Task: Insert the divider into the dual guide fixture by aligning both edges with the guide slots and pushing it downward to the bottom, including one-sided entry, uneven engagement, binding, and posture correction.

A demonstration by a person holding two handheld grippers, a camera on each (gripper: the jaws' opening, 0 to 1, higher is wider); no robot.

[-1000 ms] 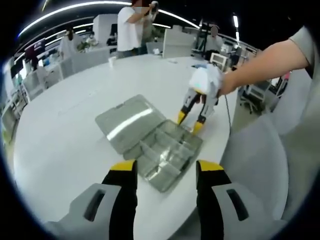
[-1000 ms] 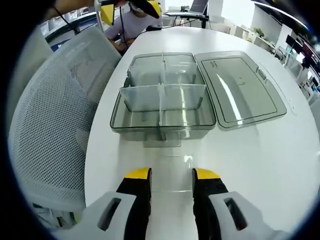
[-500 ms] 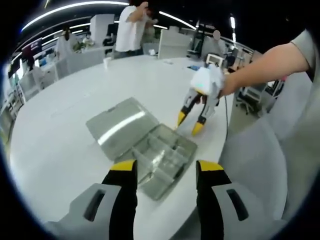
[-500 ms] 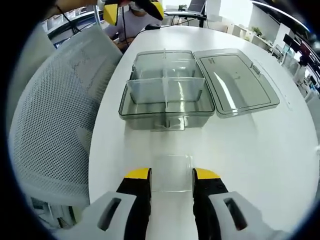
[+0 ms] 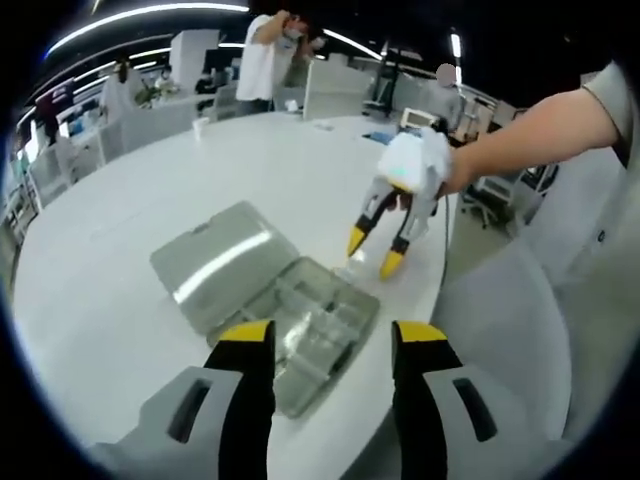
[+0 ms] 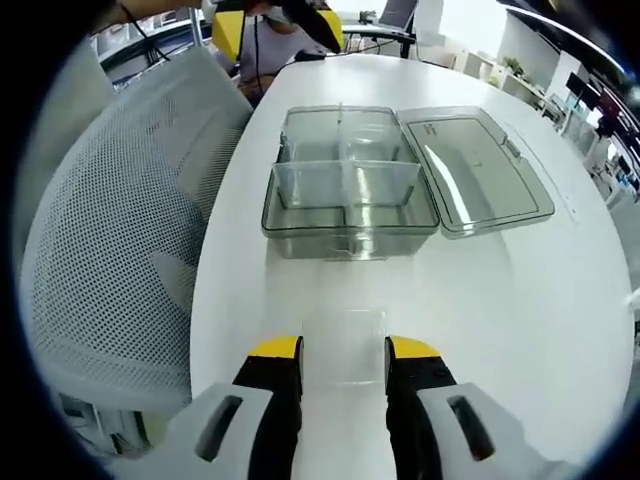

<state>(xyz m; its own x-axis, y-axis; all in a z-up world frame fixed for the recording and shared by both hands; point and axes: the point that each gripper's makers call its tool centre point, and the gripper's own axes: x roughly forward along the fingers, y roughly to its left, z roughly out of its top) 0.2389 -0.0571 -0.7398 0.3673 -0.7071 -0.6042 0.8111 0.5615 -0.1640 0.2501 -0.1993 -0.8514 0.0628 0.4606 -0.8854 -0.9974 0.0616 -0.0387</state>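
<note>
Fingers point(image 6: 276, 352) spread, right gripper point(image 5: 371, 250) hovering beside divider point(image 6: 343, 345).

My left gripper point(image 5: 330, 345) hovers, jaws parted. My right gripper point(image 5: 369, 252) points down, jaws apart, held by my outstretched bare arm point(image 5: 540, 125).

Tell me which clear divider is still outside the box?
The loose divider lying flat on the table, just ahead of the right gripper. The others stand upright inside the open organizer box.
</note>
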